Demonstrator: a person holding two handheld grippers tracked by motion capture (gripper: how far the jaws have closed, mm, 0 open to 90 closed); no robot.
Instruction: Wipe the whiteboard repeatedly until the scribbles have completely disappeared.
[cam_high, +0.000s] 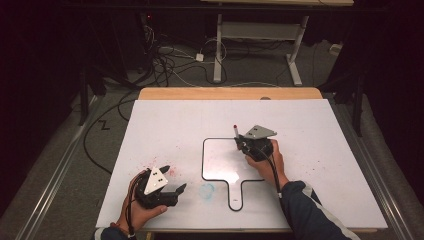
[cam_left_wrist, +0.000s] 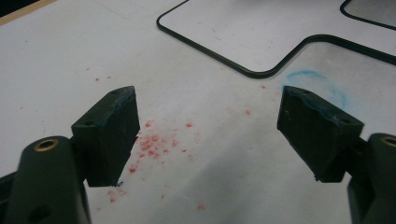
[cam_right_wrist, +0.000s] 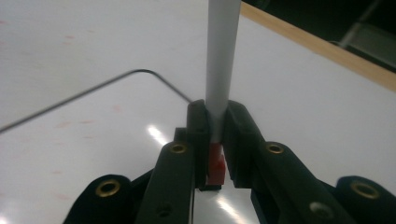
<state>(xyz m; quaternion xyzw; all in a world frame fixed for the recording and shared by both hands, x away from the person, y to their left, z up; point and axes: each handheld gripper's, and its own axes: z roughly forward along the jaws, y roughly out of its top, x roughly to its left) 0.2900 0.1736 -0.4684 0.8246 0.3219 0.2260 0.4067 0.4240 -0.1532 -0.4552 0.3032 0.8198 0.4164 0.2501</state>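
On the white counter (cam_high: 165, 130), the paddle-shaped whiteboard (cam_high: 220, 162) is lying just under the right gripper (cam_right_wrist: 215, 135), whose jaws are clamping a white marker (cam_right_wrist: 222, 51) upright — writing looks underway. The left gripper (cam_left_wrist: 208, 135) is idling, jaws apart and holding nothing. Next: steady strokes inside the border.

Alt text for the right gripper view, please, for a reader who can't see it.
The right gripper is shut on a white marker with a red end, which stands upright between its two black jaws. Below lies a small whiteboard with a thin black rim, on a white table with a wooden edge.
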